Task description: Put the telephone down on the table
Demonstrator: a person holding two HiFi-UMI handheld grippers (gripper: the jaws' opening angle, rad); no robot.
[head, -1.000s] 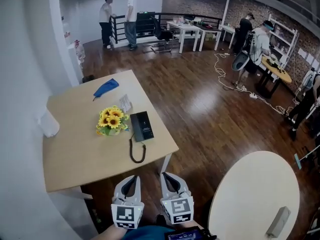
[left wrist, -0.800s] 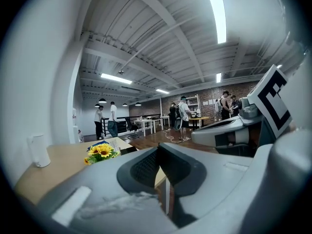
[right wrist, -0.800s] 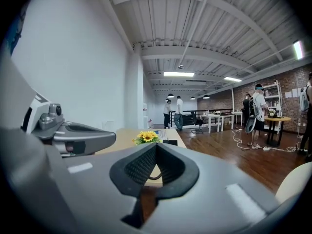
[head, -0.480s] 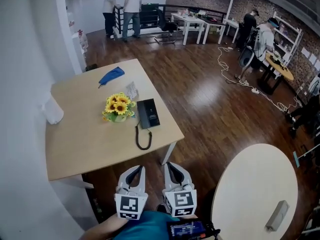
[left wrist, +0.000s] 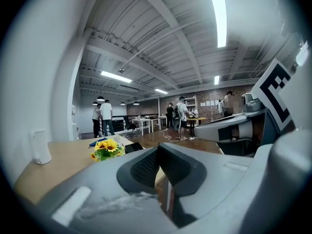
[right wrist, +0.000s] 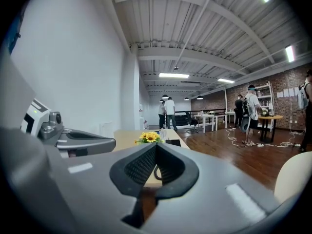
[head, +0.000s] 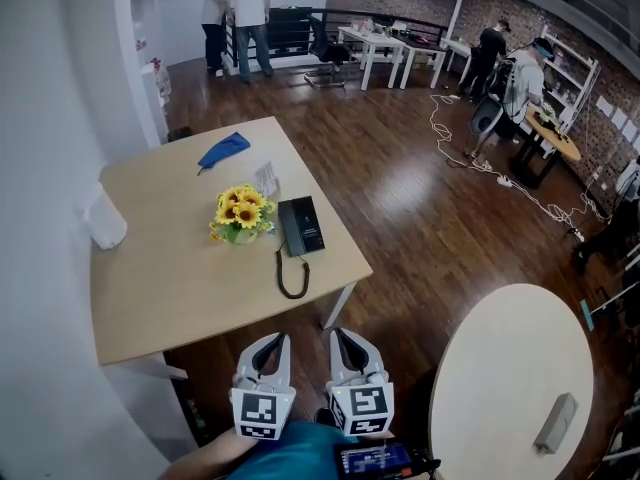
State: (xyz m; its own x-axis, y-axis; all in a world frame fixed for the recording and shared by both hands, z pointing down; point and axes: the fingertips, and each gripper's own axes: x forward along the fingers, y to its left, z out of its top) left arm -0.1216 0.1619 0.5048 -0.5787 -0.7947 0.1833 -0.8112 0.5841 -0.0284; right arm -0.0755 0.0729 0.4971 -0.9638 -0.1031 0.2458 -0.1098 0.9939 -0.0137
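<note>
Telephone is lying flat on the square wooden table, close to its right edge, just right of a little bunch of sunflowers. It's a black slab with its long axis running near to far, tilted only a touch. The near end is where the cord comes off, and that cord curls into a loop toward the table's near edge.

Both hands are held low and close to the body, side by side, over the dark wood floor just short of the table's near right corner. The left claw and right claw both point forward at the table, roughly level, with their marker cubes facing up.

Both claws are clenched with nothing in them. In each gripper view the pads meet at the tip, with only open space past them.

So the phone sits well apart from both claws, farther away and more or less in line with the gap between the two. From the right gripper view it shows just over the closed tips, next to the flowers.
</note>
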